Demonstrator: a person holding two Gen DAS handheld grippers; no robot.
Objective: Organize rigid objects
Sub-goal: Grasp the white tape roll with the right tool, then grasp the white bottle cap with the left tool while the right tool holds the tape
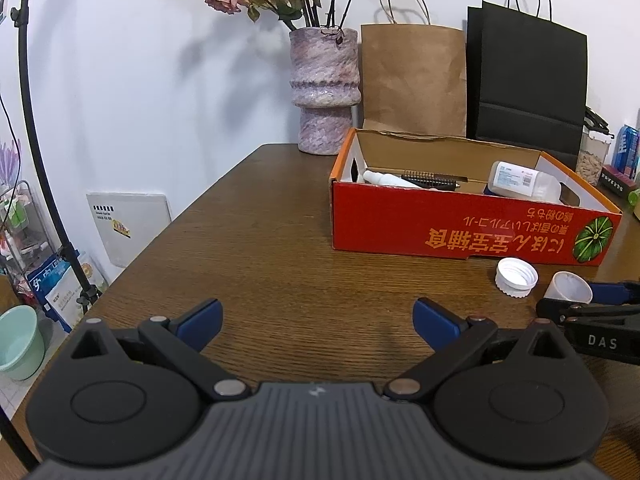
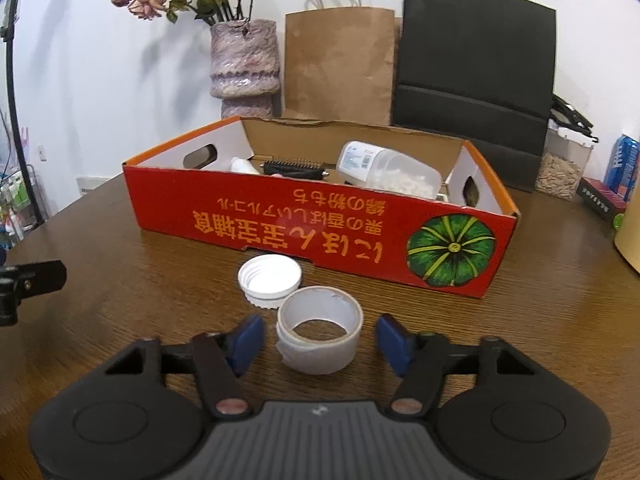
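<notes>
A white tape roll (image 2: 320, 354) lies flat on the wooden table (image 2: 160, 300), between the blue pads of my right gripper (image 2: 319, 328). A small gap shows on each side of the roll, so the pads do not press it. Just beyond it lies a white screw cap (image 2: 269, 278), open side up. Behind both stands the red cardboard box (image 2: 320, 224), holding a clear bottle (image 2: 384, 168), a black brush (image 2: 294, 169) and a small white bottle (image 2: 242, 166). My left gripper (image 1: 318, 312) hovers open over bare table with nothing between its fingers, left of the cap (image 1: 516, 278) and roll (image 1: 570, 286).
A stone-look vase (image 1: 324, 88) with dried roses, a brown paper bag (image 1: 414, 80) and a black paper bag (image 1: 528, 76) stand behind the box against the wall. A clear jar (image 2: 560, 168) and small boxes sit at the right. A black stand pole (image 1: 40, 160) rises left of the table.
</notes>
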